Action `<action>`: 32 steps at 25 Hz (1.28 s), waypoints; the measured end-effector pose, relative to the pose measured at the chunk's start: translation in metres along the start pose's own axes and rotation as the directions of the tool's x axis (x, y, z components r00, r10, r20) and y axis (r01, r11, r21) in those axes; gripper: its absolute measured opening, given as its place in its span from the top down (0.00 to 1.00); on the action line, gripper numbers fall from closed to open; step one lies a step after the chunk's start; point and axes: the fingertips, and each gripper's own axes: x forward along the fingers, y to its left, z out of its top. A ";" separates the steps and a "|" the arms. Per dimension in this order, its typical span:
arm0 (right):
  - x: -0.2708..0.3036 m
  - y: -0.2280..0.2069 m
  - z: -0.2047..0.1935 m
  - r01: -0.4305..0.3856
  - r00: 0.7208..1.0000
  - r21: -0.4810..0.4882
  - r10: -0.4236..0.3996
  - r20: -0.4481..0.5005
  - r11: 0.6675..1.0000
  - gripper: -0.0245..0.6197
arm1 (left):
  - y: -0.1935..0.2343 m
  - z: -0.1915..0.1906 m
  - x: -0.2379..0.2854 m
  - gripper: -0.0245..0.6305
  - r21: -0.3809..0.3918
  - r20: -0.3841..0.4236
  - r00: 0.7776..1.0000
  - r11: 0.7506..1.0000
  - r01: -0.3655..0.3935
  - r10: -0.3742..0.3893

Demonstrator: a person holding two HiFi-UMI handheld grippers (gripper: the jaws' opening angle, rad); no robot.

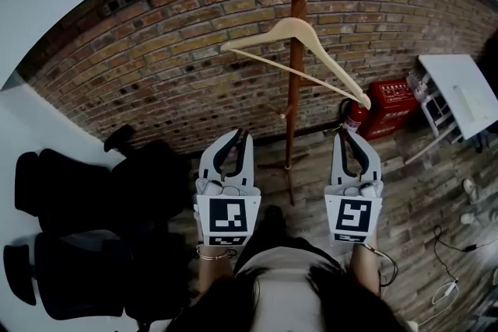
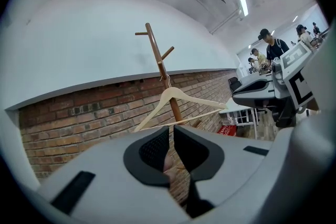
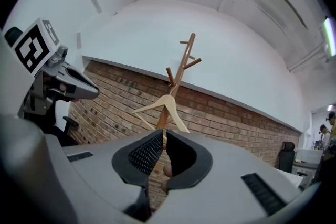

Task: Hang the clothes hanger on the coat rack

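Left gripper [image 1: 236, 138] and right gripper [image 1: 348, 138], both pinched nearly closed on nothing, sit clear of the clothes hanger [image 1: 274, 32], which hangs tilted on the coat rack [image 1: 294, 120] and might slide off.

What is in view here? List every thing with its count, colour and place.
clothes hanger: one, pale wood, hanging from a peg on the coat rack
coat rack: one, brown wood, standing before the wall, centre
brick wall: one, red-brown, behind the rack
office chairs: at least two, black, far left
fire extinguisher: one, red, on the floor right of the rack
box: one, red, beside the extinguisher
table: one, white, far right
cables: several, dark and white, on the floor at right
people: several, in the background of the left gripper view
left gripper: one, white, jaws nearly together, empty
right gripper: one, white, jaws nearly together, empty
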 end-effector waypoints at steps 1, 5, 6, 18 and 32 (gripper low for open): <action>-0.005 0.000 0.000 -0.003 1.000 0.015 0.003 0.003 1.000 0.88 | -0.003 0.001 -0.004 0.90 -0.009 0.003 1.000 1.000 0.002 -0.002; -0.023 0.003 -0.003 -0.026 1.000 0.084 0.025 0.010 0.996 0.89 | -0.017 0.003 -0.019 0.91 -0.041 0.011 1.000 0.999 0.009 -0.008; -0.027 0.004 -0.004 -0.031 0.999 0.107 0.030 0.013 0.994 0.89 | -0.022 0.003 -0.022 0.91 -0.043 0.012 1.000 0.999 0.012 -0.012; -0.071 0.012 -0.016 -0.063 0.998 0.239 0.064 0.003 0.969 0.90 | -0.059 0.009 -0.059 0.92 -0.087 0.033 0.998 0.995 0.049 -0.046; -0.088 0.018 -0.008 -0.034 0.999 0.207 0.034 0.003 0.978 0.90 | -0.062 0.013 -0.080 0.93 -0.108 0.050 0.996 0.991 0.075 -0.070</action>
